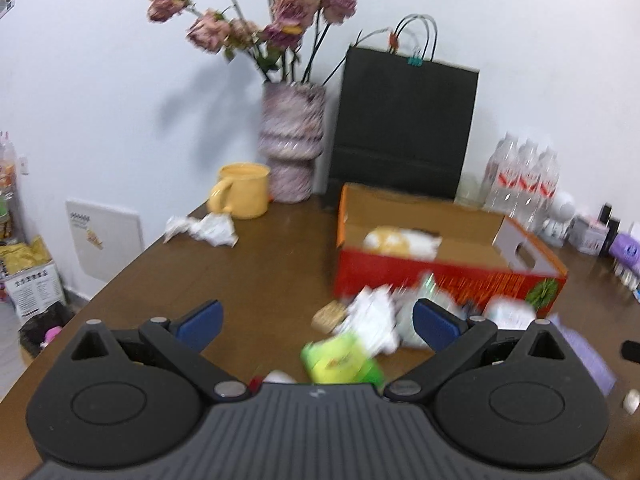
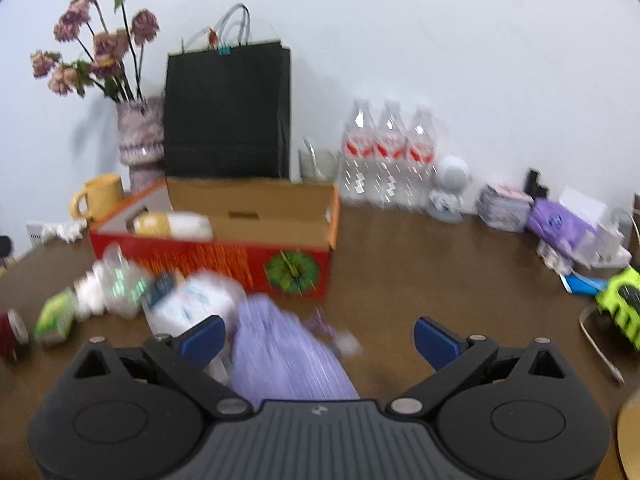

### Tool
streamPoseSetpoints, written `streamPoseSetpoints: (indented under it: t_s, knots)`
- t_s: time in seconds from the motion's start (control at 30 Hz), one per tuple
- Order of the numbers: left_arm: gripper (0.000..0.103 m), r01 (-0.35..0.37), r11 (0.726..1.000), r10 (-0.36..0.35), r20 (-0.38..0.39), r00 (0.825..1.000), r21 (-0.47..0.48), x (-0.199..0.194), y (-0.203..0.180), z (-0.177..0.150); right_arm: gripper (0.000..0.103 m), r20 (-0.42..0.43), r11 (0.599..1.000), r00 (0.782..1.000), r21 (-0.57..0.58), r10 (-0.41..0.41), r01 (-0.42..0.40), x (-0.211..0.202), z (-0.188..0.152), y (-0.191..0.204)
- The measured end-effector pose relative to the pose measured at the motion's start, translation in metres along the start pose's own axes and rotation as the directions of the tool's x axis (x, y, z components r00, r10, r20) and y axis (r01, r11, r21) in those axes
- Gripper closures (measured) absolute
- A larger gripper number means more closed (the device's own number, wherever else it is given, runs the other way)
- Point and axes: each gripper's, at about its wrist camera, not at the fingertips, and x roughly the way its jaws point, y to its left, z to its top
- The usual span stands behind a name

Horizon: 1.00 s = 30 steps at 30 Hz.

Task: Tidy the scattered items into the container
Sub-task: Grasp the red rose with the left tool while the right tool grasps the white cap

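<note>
An open red and orange cardboard box (image 1: 448, 276) (image 2: 224, 258) stands on the brown table, with a yellow and white packet (image 1: 400, 240) (image 2: 172, 224) inside. In front of it lies a blurred pile: a green packet (image 1: 340, 360) (image 2: 56, 318), white crumpled wrappers (image 1: 376, 320) (image 2: 196, 300), a small tan item (image 1: 329, 315) and a purple packet (image 2: 284, 356). My left gripper (image 1: 318, 326) is open above the green packet. My right gripper (image 2: 320, 338) is open over the purple packet. Both are empty.
A yellow mug (image 1: 242, 194), a flower vase (image 1: 290, 140), a black paper bag (image 1: 404, 128), crumpled paper (image 1: 204, 230), water bottles (image 2: 390, 152), a white figurine (image 2: 450, 188), purple tissue packs (image 2: 560, 226) and a neon green item (image 2: 622, 306) stand around the table.
</note>
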Motion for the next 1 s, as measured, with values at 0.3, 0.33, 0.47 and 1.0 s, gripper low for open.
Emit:
streamPoseSetpoints:
  t_s: [0.3, 0.33, 0.47, 1.0]
  knots:
    - [0.0, -0.045, 0.998, 0.05, -0.121, 0.991, 0.036, 0.008, 0.026, -0.045, 0.002, -0.105, 0.997, 0.992, 0.015, -0.075, 0.077, -0.003, -0.059, -0.022]
    - [0.0, -0.049, 0.998, 0.055, -0.126, 0.99, 0.047, 0.01, 0.027, -0.048, 0.002, -0.109, 0.996, 0.991, 0.014, -0.081, 0.083, -0.003, -0.062, -0.024]
    - [0.0, -0.061, 0.996, 0.069, -0.123, 0.99, 0.064, 0.015, 0.03, -0.053, 0.005, -0.13, 0.994, 0.986, 0.025, -0.106, 0.11, 0.0, -0.071, -0.03]
    - [0.053, -0.017, 1.0, 0.018, -0.143, 0.99, 0.01, 0.039, 0.034, -0.057, 0.077, -0.13, 0.989, 0.989, 0.124, -0.067, 0.083, 0.013, -0.071, -0.048]
